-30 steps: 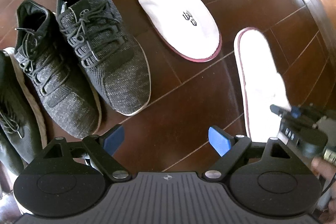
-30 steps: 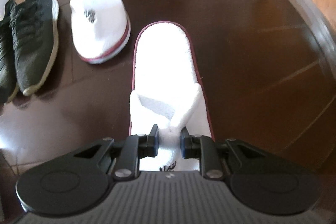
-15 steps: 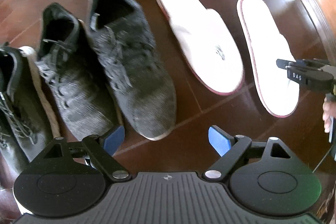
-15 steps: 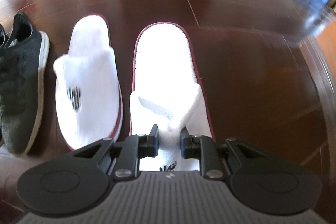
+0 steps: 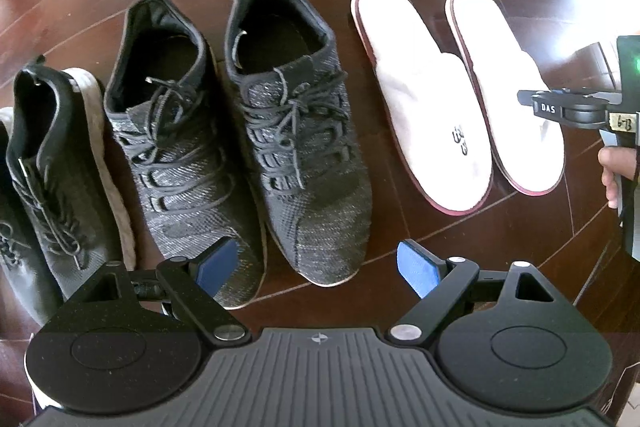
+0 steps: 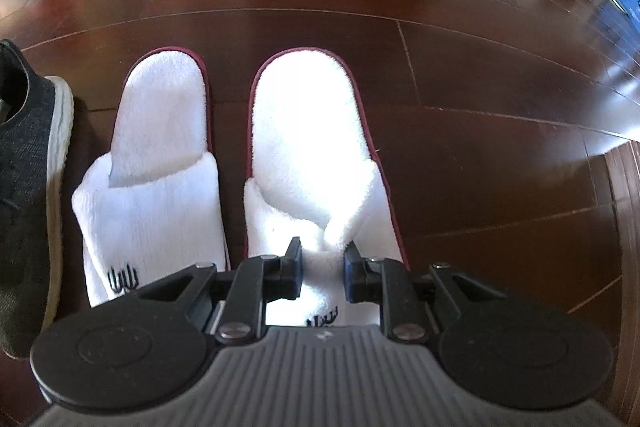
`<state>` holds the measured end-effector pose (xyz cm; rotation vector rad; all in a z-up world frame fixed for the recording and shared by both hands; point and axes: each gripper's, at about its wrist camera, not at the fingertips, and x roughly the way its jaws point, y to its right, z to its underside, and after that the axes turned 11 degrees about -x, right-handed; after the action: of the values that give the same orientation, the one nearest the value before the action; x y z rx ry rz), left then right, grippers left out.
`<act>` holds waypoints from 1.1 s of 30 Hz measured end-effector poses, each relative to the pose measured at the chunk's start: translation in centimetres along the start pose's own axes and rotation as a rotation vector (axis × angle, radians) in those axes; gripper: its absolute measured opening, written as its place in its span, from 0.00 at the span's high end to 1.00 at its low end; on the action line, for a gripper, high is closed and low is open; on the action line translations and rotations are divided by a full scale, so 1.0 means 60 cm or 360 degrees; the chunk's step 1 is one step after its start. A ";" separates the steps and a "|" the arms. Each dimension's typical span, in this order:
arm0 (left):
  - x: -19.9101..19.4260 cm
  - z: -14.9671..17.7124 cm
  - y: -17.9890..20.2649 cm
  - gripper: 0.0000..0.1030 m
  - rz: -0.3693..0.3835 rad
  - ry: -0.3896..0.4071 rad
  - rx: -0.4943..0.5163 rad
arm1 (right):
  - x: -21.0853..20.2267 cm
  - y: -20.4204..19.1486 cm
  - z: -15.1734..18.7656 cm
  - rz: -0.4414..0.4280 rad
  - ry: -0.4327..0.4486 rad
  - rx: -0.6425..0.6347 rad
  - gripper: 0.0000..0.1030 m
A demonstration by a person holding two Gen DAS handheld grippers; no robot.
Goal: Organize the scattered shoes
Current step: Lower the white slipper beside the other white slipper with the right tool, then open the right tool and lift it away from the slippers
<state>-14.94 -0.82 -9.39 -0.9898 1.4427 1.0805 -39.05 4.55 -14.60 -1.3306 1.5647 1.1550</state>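
We found the right gripper [image 6: 322,269] still clenched on the right slipper [image 6: 310,143], now swung parallel beside the left slipper [image 6: 160,163], completing that pair; left gripper [image 5: 318,267] released.

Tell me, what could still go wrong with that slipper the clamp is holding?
The right gripper pinches only a fold of the right slipper, so pulling away before opening could drag it out of line. It lies close beside the left slipper, so a sideways nudge might bump that one.
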 end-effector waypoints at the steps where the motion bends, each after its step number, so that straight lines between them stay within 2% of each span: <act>1: -0.001 -0.002 -0.003 0.12 0.0001 0.0000 -0.0006 | 0.000 0.001 -0.004 0.0000 -0.0003 -0.0006 0.80; 9: -0.006 -0.011 -0.015 0.12 0.0014 0.0004 -0.0037 | 0.022 0.000 -0.026 0.0013 -0.0047 0.0040 0.80; 12: -0.007 -0.013 -0.020 0.12 0.0017 0.0005 -0.0043 | 0.028 -0.007 -0.033 0.0053 -0.0060 0.0020 0.75; 14: -0.010 -0.015 -0.024 0.12 0.0020 0.0008 -0.0049 | 0.023 -0.006 -0.030 0.0080 -0.0048 0.0033 0.62; 20: -0.018 -0.015 -0.028 0.12 0.0032 0.0023 -0.0052 | -0.005 -0.006 -0.027 0.0125 0.0000 0.0088 0.58; 23: -0.027 -0.013 -0.034 0.12 0.0044 0.0032 -0.0063 | -0.040 -0.004 -0.023 0.0148 0.0061 0.0160 0.58; 27: -0.045 -0.009 -0.049 0.12 0.0072 0.0058 -0.0098 | -0.118 -0.011 -0.005 0.0108 0.0189 0.0348 0.57; 30: -0.062 -0.007 -0.067 0.12 0.0105 0.0084 -0.0155 | -0.192 -0.037 0.011 0.0029 0.0279 0.0456 0.56; 33: -0.087 -0.003 -0.097 0.12 0.0148 0.0113 -0.0222 | -0.252 -0.067 0.023 -0.0055 0.0318 0.0477 0.56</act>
<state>-8.74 -2.29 -4.88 -1.0778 1.4992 1.2385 -32.66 10.10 -1.41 -1.2941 1.7700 0.7472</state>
